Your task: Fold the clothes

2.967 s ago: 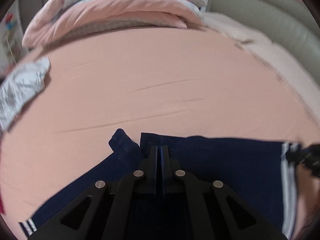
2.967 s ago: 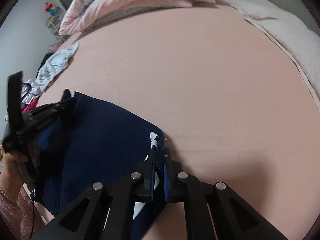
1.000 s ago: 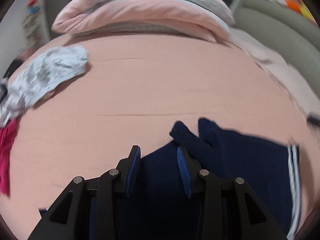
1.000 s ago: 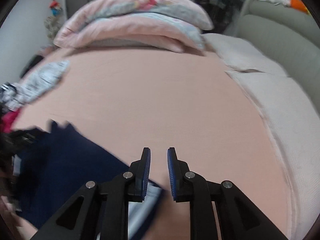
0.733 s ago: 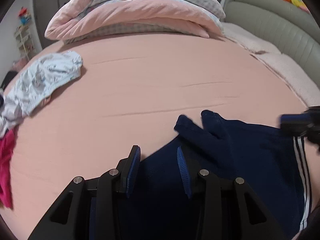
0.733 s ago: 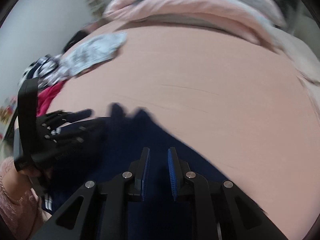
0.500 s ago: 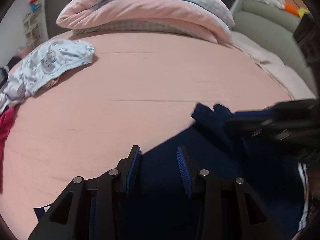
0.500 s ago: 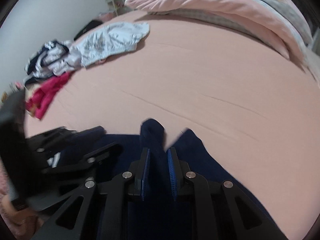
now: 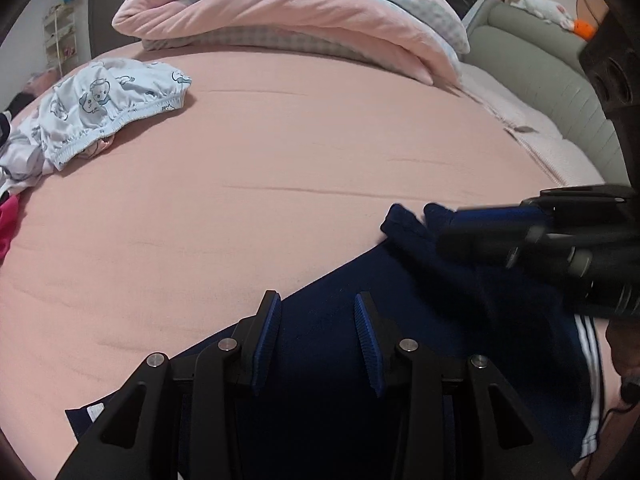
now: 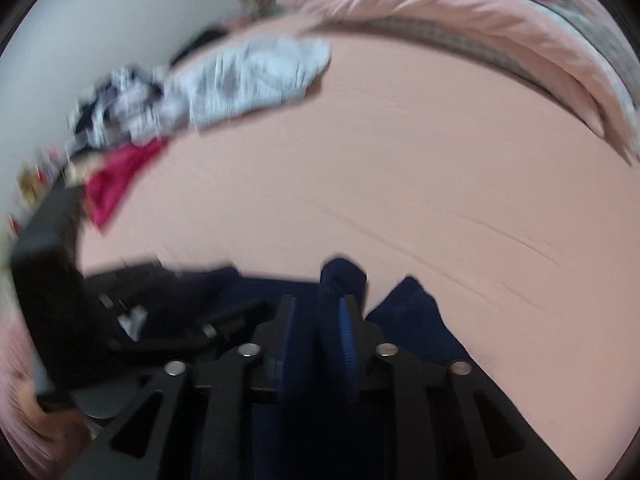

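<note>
A navy garment [image 9: 400, 360] with white side stripes [image 9: 592, 364] lies on the pink bed sheet [image 9: 280, 168]. Two rounded navy ends [image 9: 404, 224] stick out at its far edge. My left gripper [image 9: 318, 314] hangs open above the garment's near part, nothing between its blue pads. My right gripper [image 10: 316, 320] sits low over those ends, also visible at the right of the left wrist view [image 9: 500, 228]. Its jaws are opening, and one navy end [image 10: 344, 276] rises at the gap between the fingertips without being pinched. The right wrist view is blurred.
A folded pink duvet [image 9: 300, 12] lies at the far side of the bed. A pale blue printed garment [image 9: 116, 100] and a magenta one [image 10: 116, 176] lie at the left with other clothes. A grey-green padded headboard [image 9: 540, 64] runs along the right.
Both grippers have let go of the navy garment. The right one has swung from the striped right edge across to the two far ends. The left stays open over the near part.
</note>
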Motion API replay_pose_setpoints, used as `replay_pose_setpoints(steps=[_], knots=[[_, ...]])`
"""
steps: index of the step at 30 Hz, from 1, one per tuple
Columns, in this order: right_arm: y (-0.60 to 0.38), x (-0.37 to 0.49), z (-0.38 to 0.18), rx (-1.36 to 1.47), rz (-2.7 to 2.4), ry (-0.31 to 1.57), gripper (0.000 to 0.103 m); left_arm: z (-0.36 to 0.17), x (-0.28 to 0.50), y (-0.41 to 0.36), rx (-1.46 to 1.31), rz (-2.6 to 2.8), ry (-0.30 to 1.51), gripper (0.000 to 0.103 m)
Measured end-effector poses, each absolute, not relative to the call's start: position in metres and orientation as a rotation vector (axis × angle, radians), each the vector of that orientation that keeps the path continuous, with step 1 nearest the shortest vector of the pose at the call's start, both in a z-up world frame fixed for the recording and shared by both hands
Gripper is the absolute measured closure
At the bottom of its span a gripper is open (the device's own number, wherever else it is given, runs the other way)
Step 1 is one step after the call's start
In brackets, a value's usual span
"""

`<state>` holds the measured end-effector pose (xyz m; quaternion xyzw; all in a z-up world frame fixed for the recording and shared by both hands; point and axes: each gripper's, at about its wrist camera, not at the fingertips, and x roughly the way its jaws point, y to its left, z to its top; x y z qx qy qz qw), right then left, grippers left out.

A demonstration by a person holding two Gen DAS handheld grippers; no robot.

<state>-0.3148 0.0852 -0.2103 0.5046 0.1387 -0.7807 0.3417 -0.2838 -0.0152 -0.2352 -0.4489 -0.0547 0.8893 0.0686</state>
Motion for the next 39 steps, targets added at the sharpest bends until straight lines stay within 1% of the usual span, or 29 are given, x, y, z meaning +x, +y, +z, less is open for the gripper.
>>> replay_pose_setpoints(steps=[1, 2, 3, 4, 6, 8, 9, 12, 14, 16, 18, 22, 26, 29, 30, 32, 34, 37, 39], knots=[[0.080, -0.317, -0.220, 1.340, -2.048, 0.430, 0.079, -0.236, -0.284, -0.014, -1.351, 2.683, -0.153, 0.068], [0.087, -0.324, -0.225, 1.380, -2.085, 0.405, 0.079, -0.236, -0.283, -0.014, -1.348, 2.686, -0.145, 0.068], [0.094, -0.331, -0.230, 1.422, -2.123, 0.370, 0.079, -0.237, -0.282, -0.014, -1.347, 2.686, -0.142, 0.068], [0.101, -0.338, -0.235, 1.464, -2.161, 0.334, 0.082, -0.237, -0.283, -0.015, -1.349, 2.686, -0.146, 0.068], [0.125, -0.345, -0.231, 1.489, -2.224, 0.185, 0.084, -0.238, -0.283, -0.018, -1.355, 2.683, -0.164, 0.068], [0.143, -0.339, -0.216, 1.463, -2.260, 0.073, 0.083, -0.232, -0.283, -0.018, -1.354, 2.675, -0.159, 0.068], [0.153, -0.331, -0.203, 1.434, -2.269, 0.022, 0.080, -0.227, -0.282, -0.016, -1.345, 2.671, -0.146, 0.068], [0.180, -0.305, -0.164, 1.368, -2.228, -0.142, 0.079, -0.199, -0.273, -0.005, -1.262, 2.652, -0.066, 0.068], [0.200, -0.278, -0.144, 1.347, -2.253, -0.223, 0.079, -0.183, -0.269, 0.005, -1.280, 2.612, -0.037, 0.068], [0.217, -0.253, -0.132, 1.346, -2.270, -0.294, 0.075, -0.178, -0.256, 0.011, -1.328, 2.588, -0.023, 0.068], [0.227, -0.225, -0.141, 1.394, -2.284, -0.286, 0.074, -0.177, -0.237, 0.016, -1.384, 2.572, -0.010, 0.068], [0.230, -0.172, -0.185, 1.559, -2.301, -0.160, 0.074, -0.183, -0.199, 0.022, -1.496, 2.546, 0.018, 0.068], [0.234, -0.134, -0.215, 1.621, -2.286, -0.160, 0.074, -0.205, -0.159, 0.020, -1.593, 2.533, 0.069, 0.068], [0.227, -0.119, -0.216, 1.602, -2.320, 0.033, 0.074, -0.215, -0.137, 0.022, -1.625, 2.522, 0.157, 0.067], [0.224, -0.115, -0.217, 1.593, -2.330, 0.100, 0.074, -0.214, -0.129, 0.023, -1.621, 2.529, 0.190, 0.067], [0.225, -0.109, -0.209, 1.584, -2.339, 0.129, 0.074, -0.207, -0.118, 0.023, -1.591, 2.545, 0.214, 0.068], [0.228, -0.101, -0.202, 1.523, -2.380, 0.127, 0.074, -0.195, -0.107, 0.024, -1.489, 2.566, 0.192, 0.068], [0.225, -0.096, -0.195, 1.447, -2.368, 0.064, 0.074, -0.184, -0.094, 0.037, -1.343, 2.567, 0.204, 0.068], [0.207, -0.094, -0.193, 1.382, -2.341, 0.119, 0.074, -0.186, -0.091, 0.050, -1.302, 2.551, 0.248, 0.068]])
